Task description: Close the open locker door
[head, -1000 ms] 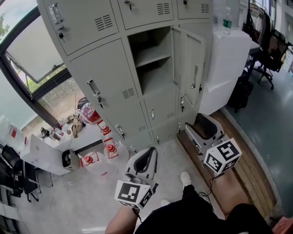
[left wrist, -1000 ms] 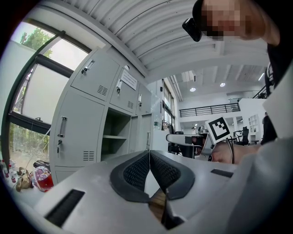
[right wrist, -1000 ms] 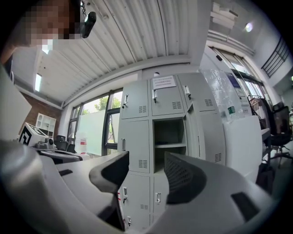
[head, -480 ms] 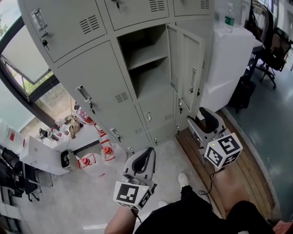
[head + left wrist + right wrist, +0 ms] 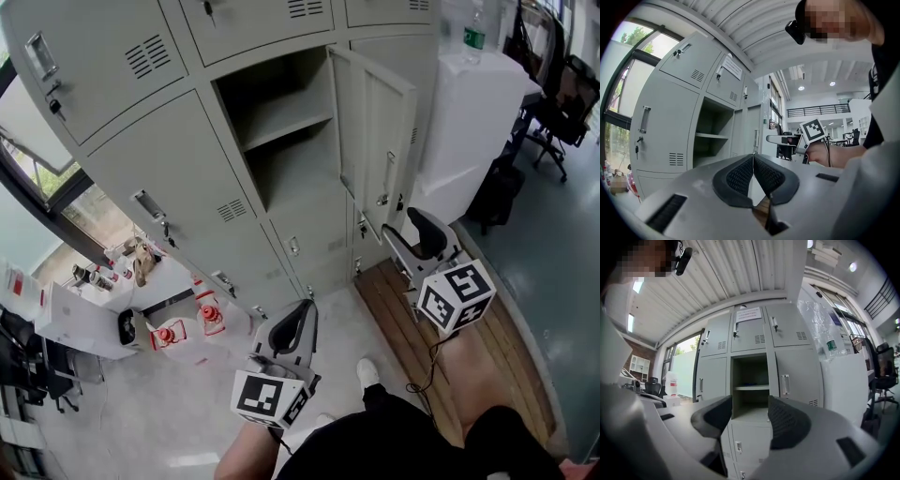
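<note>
My right gripper (image 5: pixel 424 246) is spread and empty, my left gripper (image 5: pixel 291 330) pinched together on nothing. If I shove the locker door (image 5: pixel 375 131) too hard, it may rebound open.

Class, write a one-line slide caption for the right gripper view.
Right gripper, fingers apart and empty, faces the open locker door and its shelved compartment.

Head view evenly daylit, brightest at the window (image 5: pixel 80 211) on the left, no hard shadows; open locker compartment (image 5: pixel 281 131) interior is darker. Both gripper views are fisheye — black vignetted corners, lockers (image 5: pixel 787 329) bowed, near jaws soft. Ceiling lights (image 5: pixel 801 87) blown out
</note>
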A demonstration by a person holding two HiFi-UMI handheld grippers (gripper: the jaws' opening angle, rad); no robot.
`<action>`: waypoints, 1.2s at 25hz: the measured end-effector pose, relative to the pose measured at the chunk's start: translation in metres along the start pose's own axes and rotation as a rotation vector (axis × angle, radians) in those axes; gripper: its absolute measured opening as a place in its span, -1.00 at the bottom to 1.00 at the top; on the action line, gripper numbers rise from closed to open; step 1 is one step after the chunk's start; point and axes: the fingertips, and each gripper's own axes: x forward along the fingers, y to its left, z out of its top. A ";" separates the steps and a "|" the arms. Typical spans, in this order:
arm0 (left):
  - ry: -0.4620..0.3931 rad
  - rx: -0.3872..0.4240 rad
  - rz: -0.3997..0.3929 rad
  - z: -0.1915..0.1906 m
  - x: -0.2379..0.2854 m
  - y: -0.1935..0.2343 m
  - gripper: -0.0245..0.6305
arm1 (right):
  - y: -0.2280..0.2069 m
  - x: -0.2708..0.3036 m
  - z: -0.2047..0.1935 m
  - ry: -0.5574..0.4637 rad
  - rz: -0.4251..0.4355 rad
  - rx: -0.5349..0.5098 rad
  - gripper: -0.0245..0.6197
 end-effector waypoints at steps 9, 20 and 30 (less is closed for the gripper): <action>0.012 -0.007 0.014 -0.002 0.038 0.009 -0.87 | -0.038 0.031 -0.005 0.002 -0.001 0.026 -0.06; 0.012 0.006 0.038 -0.003 0.071 0.020 -0.87 | -0.058 0.059 -0.006 0.000 0.043 0.028 -0.06; 0.011 0.011 0.048 0.000 0.091 0.019 -0.87 | -0.059 0.070 -0.004 0.008 0.098 0.011 -0.33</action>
